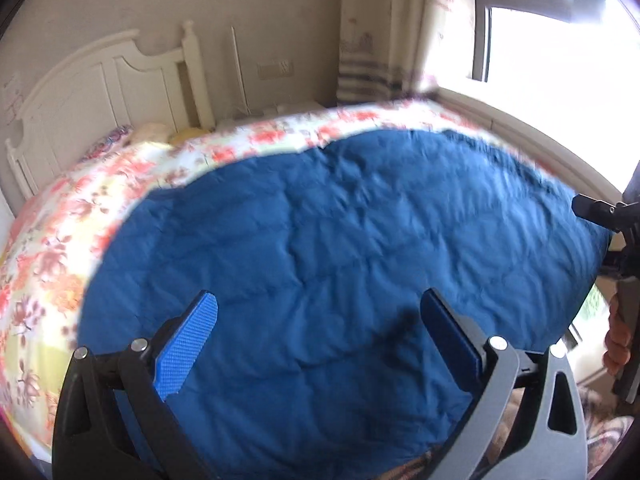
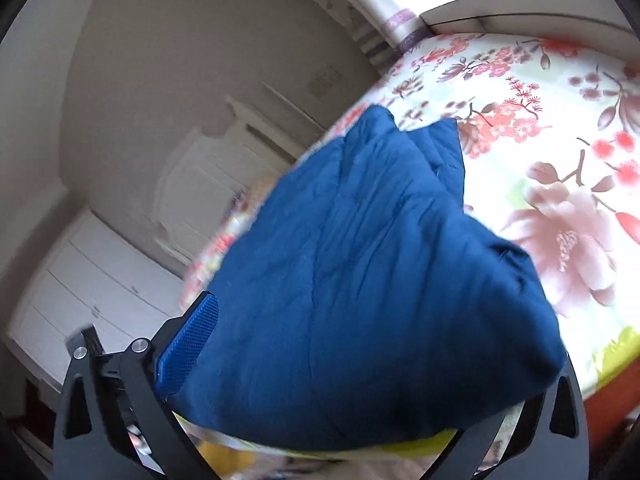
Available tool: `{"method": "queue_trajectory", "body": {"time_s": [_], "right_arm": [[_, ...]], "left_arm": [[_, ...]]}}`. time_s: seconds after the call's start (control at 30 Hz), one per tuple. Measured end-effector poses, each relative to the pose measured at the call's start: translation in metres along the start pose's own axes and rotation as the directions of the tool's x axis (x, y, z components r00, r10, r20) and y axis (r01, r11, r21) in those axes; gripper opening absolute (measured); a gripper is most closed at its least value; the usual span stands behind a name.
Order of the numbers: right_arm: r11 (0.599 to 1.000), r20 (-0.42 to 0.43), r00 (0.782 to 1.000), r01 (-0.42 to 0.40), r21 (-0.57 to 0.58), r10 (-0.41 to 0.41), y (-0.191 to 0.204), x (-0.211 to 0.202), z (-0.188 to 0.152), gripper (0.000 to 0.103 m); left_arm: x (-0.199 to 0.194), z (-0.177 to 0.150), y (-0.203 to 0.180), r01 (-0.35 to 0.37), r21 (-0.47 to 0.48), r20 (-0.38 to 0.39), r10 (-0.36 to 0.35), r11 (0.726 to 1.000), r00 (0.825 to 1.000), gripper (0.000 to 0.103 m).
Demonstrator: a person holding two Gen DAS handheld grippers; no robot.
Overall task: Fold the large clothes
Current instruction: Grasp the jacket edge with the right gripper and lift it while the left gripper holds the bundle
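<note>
Left gripper (image 1: 320,344), bottom of the left wrist view: blue pads spread wide, nothing between them, blue garment (image 1: 340,248) beneath and beyond the tips. Whether the tips touch the cloth cannot be told.

Garment: large, dark blue, quilted-looking, wrinkled. Lies spread over the bed (image 1: 60,240), filling the middle of the left view from the bottom edge up to a scalloped far edge. Floral sheet shows around it at left and along the top.

Right gripper (image 1: 616,248) enters at the right edge of the left view, close to the garment's right edge, a hand (image 1: 618,340) on its handle.

Right wrist view: only the left pad (image 2: 188,348) shows, lower left; the other finger is hidden behind a bulging fold of the garment (image 2: 360,280). The fold sits between the fingers, but pinched or loose cannot be told. The cloth runs from the bottom centre up to two peaks at mid-frame, floral bed (image 2: 560,160) to its right.

Far: white headboard (image 1: 100,92) upper left, curtain (image 1: 368,40) top centre, bright window (image 1: 540,20) upper right. White drawers (image 2: 92,280) at left of the right view.
</note>
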State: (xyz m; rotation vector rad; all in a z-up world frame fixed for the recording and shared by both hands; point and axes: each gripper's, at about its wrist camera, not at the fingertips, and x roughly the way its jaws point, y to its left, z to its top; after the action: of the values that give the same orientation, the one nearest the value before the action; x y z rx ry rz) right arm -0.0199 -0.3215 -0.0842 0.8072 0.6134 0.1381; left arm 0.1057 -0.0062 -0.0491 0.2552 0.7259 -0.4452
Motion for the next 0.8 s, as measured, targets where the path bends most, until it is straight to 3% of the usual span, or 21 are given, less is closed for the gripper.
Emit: {"method": "queue_trajectory", "body": {"time_s": [0.07, 0.13, 0.3, 0.4, 0.47, 0.5, 0.53, 0.63, 0.8], "right_arm": [[0.994, -0.069, 0.995, 0.071, -0.084, -0.077, 0.008, 0.007, -0.007, 0.099], [0.985, -0.083, 0.991, 0.096, -0.142, -0.108, 0.013, 0.009, -0.016, 0.099], [0.978, -0.047, 0.995, 0.076, -0.192, -0.087, 0.011, 0.001, -0.027, 0.099], [0.991, -0.039, 0.999, 0.026, -0.135, -0.031, 0.0, -0.003, -0.023, 0.098], [1.0, 0.021, 1.0, 0.0, 0.009, -0.001, -0.014, -0.014, -0.018, 0.098], [1.0, 0.021, 1.0, 0.014, 0.017, -0.014, -0.015, -0.014, -0.015, 0.093], [0.998, 0.029, 0.998, 0.064, -0.011, -0.064, -0.011, -0.013, -0.013, 0.075], [0.999, 0.06, 0.998, 0.027, -0.02, -0.026, -0.012, -0.014, -0.009, 0.054], [0.997, 0.068, 0.997, 0.031, -0.067, -0.026, -0.011, -0.014, -0.004, 0.047]], "left_arm": [[0.004, -0.007, 0.001, 0.012, -0.004, -0.008, -0.012, 1.0, 1.0, 0.101], [0.005, -0.012, 0.01, 0.023, -0.031, -0.014, -0.024, 0.999, 1.0, 0.101], [0.007, -0.016, 0.022, 0.018, -0.059, -0.023, -0.019, 0.998, 1.0, 0.101], [0.006, -0.016, 0.02, 0.008, -0.046, -0.02, -0.009, 0.999, 1.0, 0.101], [0.006, -0.016, 0.019, 0.006, -0.047, -0.019, -0.007, 0.999, 1.0, 0.101], [0.006, -0.017, 0.019, 0.006, -0.047, -0.018, -0.007, 0.999, 1.0, 0.101], [0.006, -0.017, 0.019, 0.006, -0.046, -0.018, -0.007, 0.999, 1.0, 0.101], [0.006, -0.017, 0.019, 0.007, -0.043, -0.017, -0.007, 0.999, 1.0, 0.101], [0.003, -0.016, 0.016, 0.001, -0.03, -0.015, -0.002, 1.0, 1.0, 0.101]]}}
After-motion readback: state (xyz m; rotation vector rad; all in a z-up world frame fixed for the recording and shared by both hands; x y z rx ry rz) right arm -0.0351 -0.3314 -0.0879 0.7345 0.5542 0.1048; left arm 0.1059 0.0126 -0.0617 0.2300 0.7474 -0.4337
